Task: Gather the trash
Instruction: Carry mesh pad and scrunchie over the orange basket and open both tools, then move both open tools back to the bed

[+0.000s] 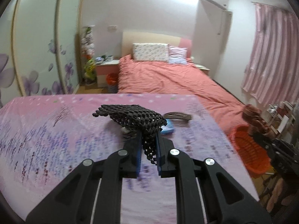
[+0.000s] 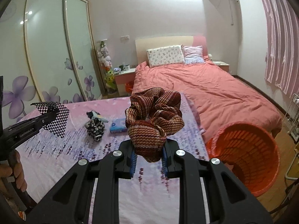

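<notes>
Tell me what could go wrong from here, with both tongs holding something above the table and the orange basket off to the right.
1. The left tongs pinch the black mesh only at one hanging corner, so it may slip out on the way.
2. The orange basket sits low beside the table, leaning; a loose drop of the striped cloth from the right tongs could miss it.
3. Dangling mesh might drag the blue pack along.

Striped scrunchie [image 2: 154, 119] in right tongs [image 2: 148, 158]
</notes>
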`<state>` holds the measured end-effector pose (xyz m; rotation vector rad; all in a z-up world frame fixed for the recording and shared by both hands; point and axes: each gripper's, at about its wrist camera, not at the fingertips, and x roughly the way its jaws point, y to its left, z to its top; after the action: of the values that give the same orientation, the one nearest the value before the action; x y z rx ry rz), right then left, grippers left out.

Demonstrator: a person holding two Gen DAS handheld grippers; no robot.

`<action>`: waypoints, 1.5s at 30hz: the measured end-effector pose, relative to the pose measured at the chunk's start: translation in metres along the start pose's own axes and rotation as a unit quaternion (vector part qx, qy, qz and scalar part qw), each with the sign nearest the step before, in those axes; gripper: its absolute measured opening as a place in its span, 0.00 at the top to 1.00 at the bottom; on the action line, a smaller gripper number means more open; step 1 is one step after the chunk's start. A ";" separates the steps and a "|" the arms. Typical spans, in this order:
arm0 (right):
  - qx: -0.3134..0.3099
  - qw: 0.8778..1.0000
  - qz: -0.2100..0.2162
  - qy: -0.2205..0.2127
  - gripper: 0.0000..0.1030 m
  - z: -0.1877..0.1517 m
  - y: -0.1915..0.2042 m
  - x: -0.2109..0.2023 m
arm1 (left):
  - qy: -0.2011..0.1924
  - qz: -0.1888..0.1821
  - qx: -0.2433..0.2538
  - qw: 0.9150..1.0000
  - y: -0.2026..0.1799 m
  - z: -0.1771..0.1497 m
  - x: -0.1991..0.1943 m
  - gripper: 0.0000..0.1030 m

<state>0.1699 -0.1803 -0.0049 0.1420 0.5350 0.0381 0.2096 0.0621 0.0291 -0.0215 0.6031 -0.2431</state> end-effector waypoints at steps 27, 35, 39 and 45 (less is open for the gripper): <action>0.122 0.985 -0.119 -0.017 0.77 -0.004 -0.198 -0.010 | 0.062 -0.244 0.125 0.960 -0.295 -0.010 0.083 0.83; 0.146 0.982 -0.121 0.009 0.40 -0.025 -0.235 0.020 | 0.122 -0.217 0.145 0.958 -0.326 -0.046 0.155 0.47; 0.144 0.981 -0.133 0.012 0.24 -0.034 -0.231 0.025 | 0.128 -0.190 0.136 0.964 -0.305 -0.051 0.169 0.26; 0.097 0.978 -0.183 0.012 0.02 -0.036 -0.213 0.021 | 0.100 -0.098 0.146 0.979 -0.250 -0.052 0.160 0.04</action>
<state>0.1693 -0.3854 -0.0774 0.2314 0.5812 -0.3720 0.2528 -0.2158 -0.0808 0.2303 0.7623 -0.5288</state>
